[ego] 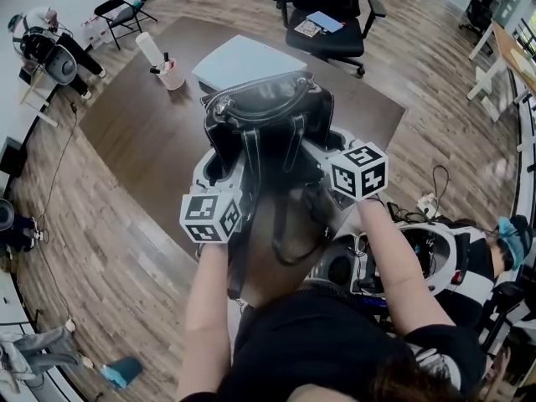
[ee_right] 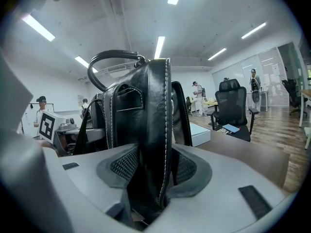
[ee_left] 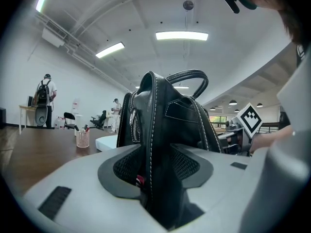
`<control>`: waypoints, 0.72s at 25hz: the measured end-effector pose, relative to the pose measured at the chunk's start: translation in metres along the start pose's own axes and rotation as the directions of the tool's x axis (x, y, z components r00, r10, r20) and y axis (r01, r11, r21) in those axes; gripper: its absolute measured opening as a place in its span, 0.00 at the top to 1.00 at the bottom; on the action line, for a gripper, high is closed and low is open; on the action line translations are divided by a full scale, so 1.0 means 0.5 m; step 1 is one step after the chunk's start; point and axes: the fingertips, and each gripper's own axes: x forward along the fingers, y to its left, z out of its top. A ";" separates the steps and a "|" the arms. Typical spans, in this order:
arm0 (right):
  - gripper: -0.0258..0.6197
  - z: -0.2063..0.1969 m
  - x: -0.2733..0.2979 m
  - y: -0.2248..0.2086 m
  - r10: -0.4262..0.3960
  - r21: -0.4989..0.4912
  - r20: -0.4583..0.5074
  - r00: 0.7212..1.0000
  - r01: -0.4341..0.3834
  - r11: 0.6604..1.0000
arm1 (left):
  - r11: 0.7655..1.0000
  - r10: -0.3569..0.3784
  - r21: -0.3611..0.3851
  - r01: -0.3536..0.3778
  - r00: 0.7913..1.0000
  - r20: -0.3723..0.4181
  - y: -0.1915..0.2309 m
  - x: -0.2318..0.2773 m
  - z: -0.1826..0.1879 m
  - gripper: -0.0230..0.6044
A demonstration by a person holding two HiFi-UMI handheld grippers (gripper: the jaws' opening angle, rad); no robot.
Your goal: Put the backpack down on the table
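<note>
Black leather backpack upright at the near edge of the brown worktop; its base is hidden behind the grippers, so I judge rather than see that it rests there.

Left gripper: jaws spread wide, the bag's stitched side seam standing between the pads, which do not appear to clamp it. Right gripper: the same on the opposite side, jaws spread with a seam between them and no visible squeeze.

Doing the step well, as I judge it: confirm the base sits fully on the worktop and not half over the near edge; then draw each gripper level and straight back off its seam, both together, so neither pad drags the leather and tips the bag; mind the shoulder straps hanging down toward the person, which could snag a jaw on the way out.

Count:
- backpack, one; top handle, one
- grippers, two, each with one marker cube
- worktop, one
- pen cup, one, with a white cylinder just beside it
- pale flat box, one, behind the bag
- black office chair, one, at the far side
- folding chair, one, well apart by the wall
</note>
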 end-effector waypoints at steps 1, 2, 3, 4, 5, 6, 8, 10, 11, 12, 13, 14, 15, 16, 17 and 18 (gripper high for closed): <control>0.65 0.001 -0.004 -0.002 -0.010 0.007 0.004 1.000 0.010 1.000 | 1.000 -0.004 0.002 0.004 1.000 -0.001 0.000 -0.005 0.000 0.66; 0.64 0.002 -0.009 -0.004 -0.023 0.013 0.010 1.000 0.022 1.000 | 1.000 -0.006 0.006 0.006 1.000 0.000 -0.001 -0.012 0.001 0.65; 0.63 0.004 -0.016 -0.006 -0.037 0.019 0.017 0.999 0.037 0.999 | 1.000 -0.007 0.011 0.007 1.000 0.000 0.000 -0.021 0.002 0.64; 0.63 0.005 -0.024 -0.007 -0.053 0.024 0.023 0.998 0.053 0.998 | 1.000 -0.007 0.015 0.007 1.000 0.002 0.002 -0.030 0.004 0.63; 0.63 0.006 -0.033 -0.008 -0.070 0.029 0.027 0.997 0.069 0.997 | 1.000 -0.008 0.013 0.008 1.000 0.004 0.005 -0.040 0.006 0.63; 0.62 0.006 -0.043 -0.008 -0.088 0.031 0.028 0.996 0.087 0.996 | 1.000 -0.011 0.004 0.010 1.000 0.009 0.008 -0.050 0.009 0.63; 0.63 0.002 -0.064 -0.008 -0.124 0.026 0.023 0.992 0.124 0.992 | 1.000 -0.015 -0.018 0.015 1.000 0.022 0.011 -0.070 0.014 0.64; 0.63 -0.002 -0.086 -0.006 -0.159 0.023 0.024 0.987 0.159 0.987 | 1.000 -0.015 -0.023 0.015 0.999 0.029 0.010 -0.087 0.016 0.64; 0.63 -0.002 -0.097 -0.004 -0.174 0.025 0.029 0.984 0.173 0.985 | 1.000 -0.013 -0.021 0.014 0.999 0.031 0.009 -0.096 0.016 0.64; 0.64 -0.001 -0.106 0.000 -0.186 0.027 0.035 0.982 0.186 0.982 | 1.000 -0.012 -0.020 0.013 0.999 0.034 0.009 -0.106 0.017 0.64; 0.64 0.000 -0.116 0.005 -0.197 0.028 0.039 0.980 0.196 0.980 | 1.000 -0.011 -0.022 0.012 0.999 0.039 0.008 -0.115 0.019 0.65; 0.64 0.000 -0.125 0.012 -0.204 0.028 0.042 0.978 0.203 0.979 | 1.000 -0.011 -0.027 0.012 0.999 0.045 0.008 -0.125 0.022 0.67; 0.65 0.000 -0.133 0.020 -0.208 0.028 0.043 0.977 0.207 0.978 | 0.999 -0.011 -0.032 0.013 0.999 0.052 0.008 -0.136 0.025 0.68; 0.65 0.000 -0.142 0.029 -0.212 0.027 0.043 0.976 0.211 0.977 | 0.999 -0.012 -0.038 0.014 0.998 0.060 0.007 -0.147 0.028 0.70; 0.65 0.000 -0.151 0.037 -0.216 0.026 0.044 0.975 0.215 0.976 | 0.999 -0.013 -0.044 0.016 0.998 0.068 0.006 -0.159 0.032 0.70; 0.66 0.001 -0.159 0.047 -0.221 0.025 0.047 0.974 0.220 0.975 | 0.999 -0.013 -0.051 0.017 0.997 0.075 0.005 -0.172 0.035 0.72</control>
